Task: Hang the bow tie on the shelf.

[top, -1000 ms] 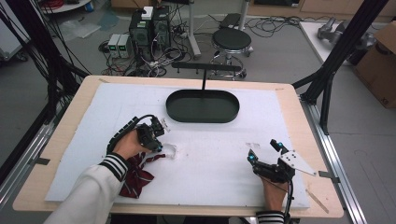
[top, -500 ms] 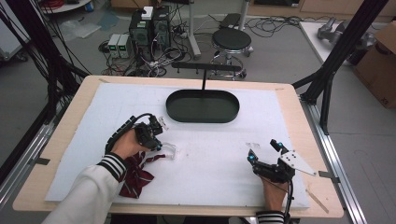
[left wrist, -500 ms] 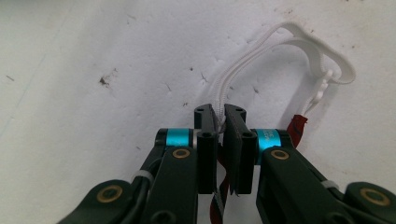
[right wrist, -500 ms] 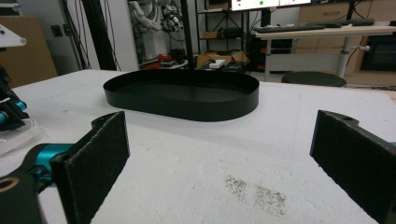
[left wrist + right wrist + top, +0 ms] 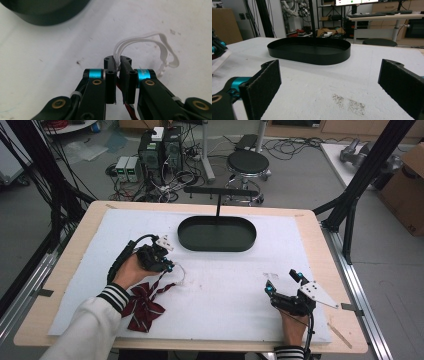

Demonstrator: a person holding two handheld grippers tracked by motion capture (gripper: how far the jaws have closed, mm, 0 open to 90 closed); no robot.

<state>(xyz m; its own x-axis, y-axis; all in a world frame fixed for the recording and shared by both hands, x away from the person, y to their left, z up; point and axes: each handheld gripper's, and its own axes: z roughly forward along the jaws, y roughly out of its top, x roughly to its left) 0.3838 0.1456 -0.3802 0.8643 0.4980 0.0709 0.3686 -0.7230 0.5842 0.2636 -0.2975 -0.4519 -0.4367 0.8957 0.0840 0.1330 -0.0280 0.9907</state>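
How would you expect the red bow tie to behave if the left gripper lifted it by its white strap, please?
Probably floppy: the bow tie lies crumpled on the white mat, so it would dangle. Likely light, being thin cloth. The strap loops limply from the left gripper, whose fingers are shut on it, so it may stretch or slip.

Grey floor beyond the table — round black stool (image 5: 248,162), tangled cables (image 5: 170,180), cardboard box (image 5: 406,195).
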